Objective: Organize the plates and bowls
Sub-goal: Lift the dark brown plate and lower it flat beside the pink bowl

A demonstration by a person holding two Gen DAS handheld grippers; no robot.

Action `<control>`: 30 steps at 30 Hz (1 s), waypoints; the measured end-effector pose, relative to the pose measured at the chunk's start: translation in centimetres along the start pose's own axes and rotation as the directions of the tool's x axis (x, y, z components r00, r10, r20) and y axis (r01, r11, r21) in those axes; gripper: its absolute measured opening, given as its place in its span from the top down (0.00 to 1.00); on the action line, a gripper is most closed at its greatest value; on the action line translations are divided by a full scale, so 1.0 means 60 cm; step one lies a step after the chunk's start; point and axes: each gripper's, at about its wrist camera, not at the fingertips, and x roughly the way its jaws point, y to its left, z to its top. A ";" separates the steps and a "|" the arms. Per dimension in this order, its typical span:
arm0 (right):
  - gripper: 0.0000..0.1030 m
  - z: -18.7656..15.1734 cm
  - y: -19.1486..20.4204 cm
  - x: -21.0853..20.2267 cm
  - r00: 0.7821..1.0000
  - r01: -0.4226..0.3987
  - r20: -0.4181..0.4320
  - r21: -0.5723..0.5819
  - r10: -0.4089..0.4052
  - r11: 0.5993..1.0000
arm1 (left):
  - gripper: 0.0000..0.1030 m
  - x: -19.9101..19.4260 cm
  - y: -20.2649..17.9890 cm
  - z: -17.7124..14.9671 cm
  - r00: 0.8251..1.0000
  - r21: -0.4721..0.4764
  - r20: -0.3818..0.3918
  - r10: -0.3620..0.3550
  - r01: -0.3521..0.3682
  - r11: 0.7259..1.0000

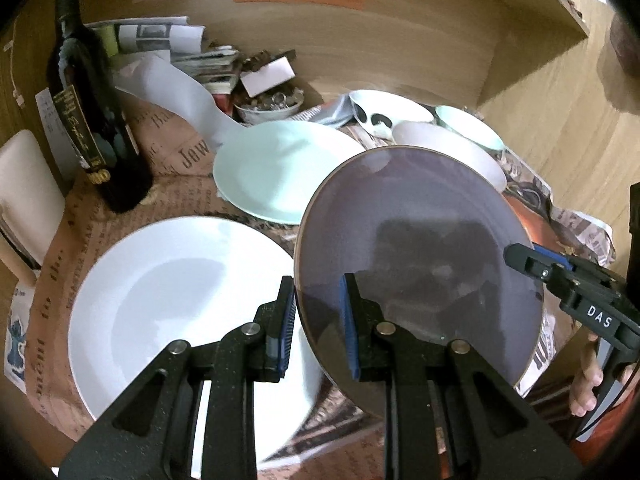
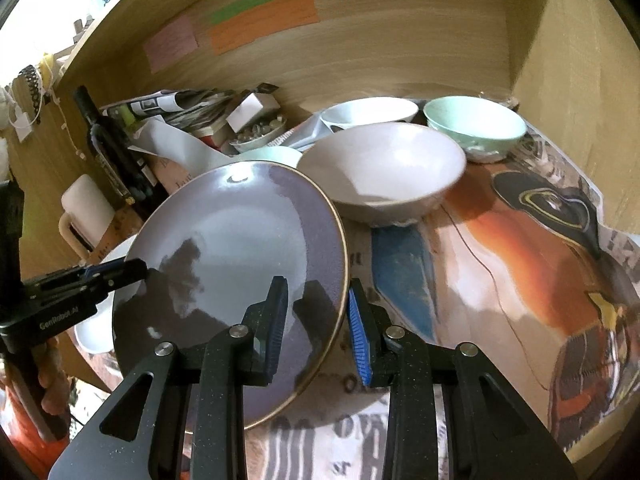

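Both hand-held grippers, left and right, clamp opposite rims of the grey plate, held tilted above the worktop. Level it, then lower squarely onto the white plate, releasing together.

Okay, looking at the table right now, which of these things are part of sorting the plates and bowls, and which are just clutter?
Part of the job:
purple plate, held at its rim by both the left tool and the right tool
large white plate
pale green plate
grey-white bowl
mint bowl
white bowl

Just lying about:
dark bottle
newspapers
small dish of oddments
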 end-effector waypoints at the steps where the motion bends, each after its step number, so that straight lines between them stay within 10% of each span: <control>1: 0.74 -0.003 -0.003 -0.002 1.000 0.001 -0.002 0.001 -0.001 1.000 | 0.79 0.000 -0.004 -0.003 1.000 0.001 -0.003 -0.001 0.001 1.000; 30: 0.74 -0.037 -0.064 0.014 0.996 0.051 -0.076 0.050 -0.047 0.997 | 0.79 0.061 -0.049 -0.022 0.996 0.037 -0.083 -0.027 0.030 0.999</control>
